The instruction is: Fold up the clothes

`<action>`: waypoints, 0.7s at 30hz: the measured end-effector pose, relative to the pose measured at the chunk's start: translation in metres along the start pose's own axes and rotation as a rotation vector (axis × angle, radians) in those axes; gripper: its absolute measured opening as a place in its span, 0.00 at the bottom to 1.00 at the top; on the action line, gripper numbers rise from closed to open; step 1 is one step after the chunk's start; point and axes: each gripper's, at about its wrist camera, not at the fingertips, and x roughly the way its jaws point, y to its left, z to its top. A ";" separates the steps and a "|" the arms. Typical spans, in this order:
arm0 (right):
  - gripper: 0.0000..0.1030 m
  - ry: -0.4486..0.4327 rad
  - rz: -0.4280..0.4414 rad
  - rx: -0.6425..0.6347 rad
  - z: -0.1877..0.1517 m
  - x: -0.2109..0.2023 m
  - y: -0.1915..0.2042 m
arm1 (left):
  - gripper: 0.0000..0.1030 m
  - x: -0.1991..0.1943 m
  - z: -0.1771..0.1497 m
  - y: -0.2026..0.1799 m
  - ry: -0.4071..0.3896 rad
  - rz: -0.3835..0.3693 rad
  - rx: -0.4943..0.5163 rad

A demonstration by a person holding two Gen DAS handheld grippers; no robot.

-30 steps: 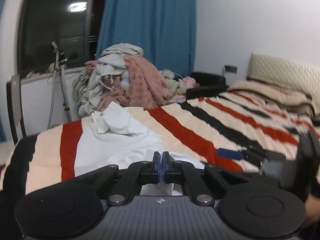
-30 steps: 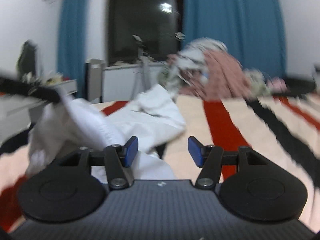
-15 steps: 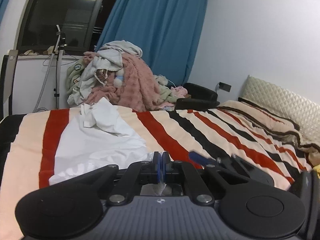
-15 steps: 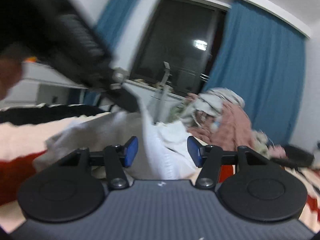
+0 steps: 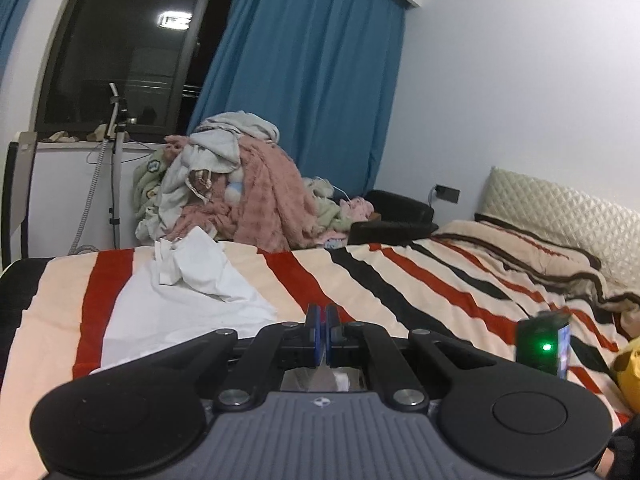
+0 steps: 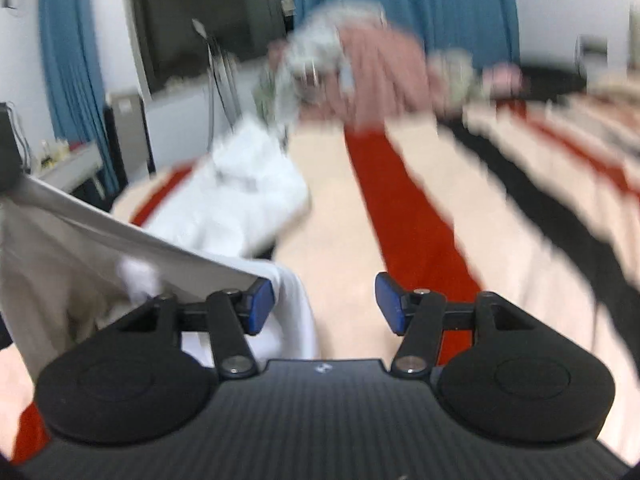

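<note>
A white garment (image 5: 180, 300) lies spread on the striped bed cover (image 5: 420, 280), bunched at its far end. My left gripper (image 5: 322, 332) is shut on the garment's near edge, with white cloth showing under the pads. In the blurred right wrist view the garment (image 6: 248, 192) rises to the left as a taut sheet (image 6: 80, 240). My right gripper (image 6: 324, 306) is open and empty above the bed, its left finger (image 6: 260, 304) next to the lifted cloth.
A pile of pink and grey clothes (image 5: 236, 184) sits at the bed's far edge before blue curtains (image 5: 304, 92). A padded headboard (image 5: 560, 216) is at the right. A stand (image 5: 114, 168) and a white cabinet (image 5: 64, 196) are at the left.
My left gripper has risen, keeping its hold on the garment. My right gripper has swung back towards the bed, still open, and has left the left wrist view.
</note>
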 end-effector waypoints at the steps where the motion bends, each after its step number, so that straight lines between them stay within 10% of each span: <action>1: 0.56 0.009 0.003 0.014 0.001 0.000 -0.003 | 0.02 -0.001 0.000 0.001 -0.004 -0.003 -0.005; 10: 0.68 -0.287 -0.096 -0.084 0.020 -0.056 -0.005 | 0.02 -0.010 0.006 0.005 -0.046 -0.054 -0.034; 17: 0.66 -0.195 0.081 -0.234 0.006 -0.029 0.037 | 0.02 -0.009 0.006 0.005 -0.052 -0.067 -0.030; 21: 0.66 -0.205 -0.005 -0.207 0.008 -0.018 0.047 | 0.02 -0.007 0.003 0.004 -0.045 -0.065 -0.025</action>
